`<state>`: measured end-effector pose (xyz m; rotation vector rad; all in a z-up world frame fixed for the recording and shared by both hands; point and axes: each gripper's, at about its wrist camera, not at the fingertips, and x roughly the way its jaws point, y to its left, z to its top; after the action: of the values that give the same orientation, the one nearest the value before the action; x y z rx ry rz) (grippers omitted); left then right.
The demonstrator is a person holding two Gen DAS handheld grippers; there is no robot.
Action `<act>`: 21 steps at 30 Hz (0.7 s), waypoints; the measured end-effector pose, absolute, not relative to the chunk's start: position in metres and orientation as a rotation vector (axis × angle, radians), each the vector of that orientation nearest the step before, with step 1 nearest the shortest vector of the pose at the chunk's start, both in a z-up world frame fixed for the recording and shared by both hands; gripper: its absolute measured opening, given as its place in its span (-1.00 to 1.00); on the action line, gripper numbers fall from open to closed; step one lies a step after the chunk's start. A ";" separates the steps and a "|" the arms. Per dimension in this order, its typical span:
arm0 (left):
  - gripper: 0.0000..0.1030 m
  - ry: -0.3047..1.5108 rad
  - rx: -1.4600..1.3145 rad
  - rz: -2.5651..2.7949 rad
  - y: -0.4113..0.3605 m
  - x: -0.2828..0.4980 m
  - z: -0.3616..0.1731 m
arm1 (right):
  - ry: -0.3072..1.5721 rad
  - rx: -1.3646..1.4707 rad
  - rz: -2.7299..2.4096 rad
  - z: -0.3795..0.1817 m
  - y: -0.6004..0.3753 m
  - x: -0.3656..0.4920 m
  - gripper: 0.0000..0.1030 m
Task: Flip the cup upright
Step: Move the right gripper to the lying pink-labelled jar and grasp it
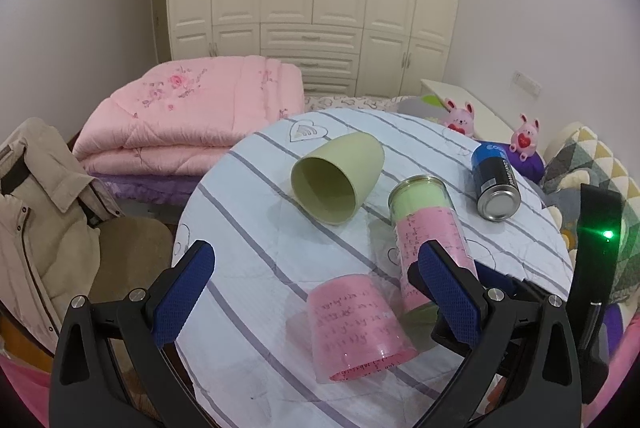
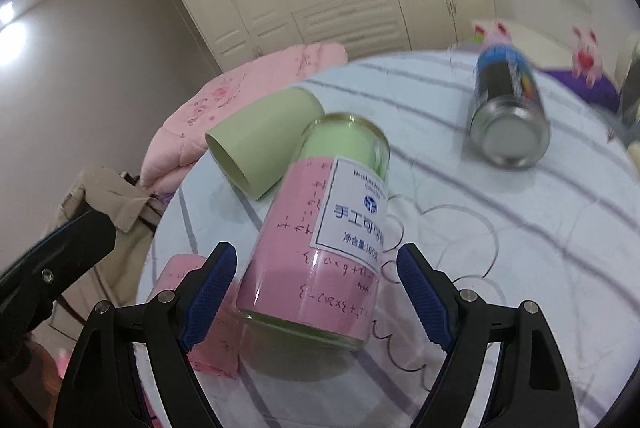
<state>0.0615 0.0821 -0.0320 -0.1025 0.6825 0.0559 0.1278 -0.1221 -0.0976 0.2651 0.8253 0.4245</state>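
A clear jar-like cup with pink and green paper inside (image 2: 320, 224) stands on the round table, between the open jaws of my right gripper (image 2: 316, 288), not clamped. It also shows in the left wrist view (image 1: 430, 236). A light green cup (image 1: 336, 180) lies on its side behind it, mouth toward me; it also shows in the right wrist view (image 2: 260, 144). A clear cup with pink paper (image 1: 356, 328) stands mouth down near my open, empty left gripper (image 1: 316, 292).
A blue and black can (image 1: 496, 184) lies on its side at the right of the striped tablecloth (image 1: 248, 308). A folded pink quilt (image 1: 192, 116) lies behind the table, a beige jacket on a chair (image 1: 44, 212) to the left, and plush toys (image 1: 460, 116) at the back right.
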 end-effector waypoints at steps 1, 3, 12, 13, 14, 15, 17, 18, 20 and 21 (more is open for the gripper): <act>1.00 0.683 -0.103 0.058 0.083 0.063 -0.032 | 0.836 0.279 0.433 -0.100 -0.122 0.129 0.63; 1.00 0.685 -0.106 0.055 0.084 0.064 -0.033 | 0.863 0.308 0.445 -0.105 -0.123 0.131 0.63; 1.00 0.699 -0.093 0.036 0.076 0.065 -0.033 | 0.906 0.352 0.487 -0.110 -0.127 0.133 0.47; 1.00 0.700 -0.092 0.032 0.074 0.065 -0.033 | 0.907 0.346 0.486 -0.111 -0.128 0.134 0.46; 1.00 0.701 -0.091 0.028 0.073 0.064 -0.033 | 0.905 0.338 0.479 -0.110 -0.129 0.132 0.46; 1.00 0.703 -0.089 0.023 0.070 0.064 -0.033 | 0.904 0.331 0.476 -0.109 -0.131 0.131 0.46; 1.00 0.704 -0.086 0.017 0.065 0.062 -0.032 | 0.902 0.319 0.469 -0.107 -0.134 0.128 0.46; 1.00 0.705 -0.085 0.012 0.063 0.062 -0.032 | 0.903 0.312 0.465 -0.106 -0.136 0.127 0.46; 1.00 0.705 -0.079 0.001 0.057 0.061 -0.031 | 0.904 0.307 0.460 -0.108 -0.138 0.126 0.46; 1.00 0.705 -0.076 -0.004 0.054 0.059 -0.030 | 0.904 0.307 0.457 -0.107 -0.142 0.124 0.46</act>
<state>0.0591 0.0540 -0.0302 -0.0757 0.7048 -0.0038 0.1237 -0.1417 -0.1071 0.3072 0.9039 0.4572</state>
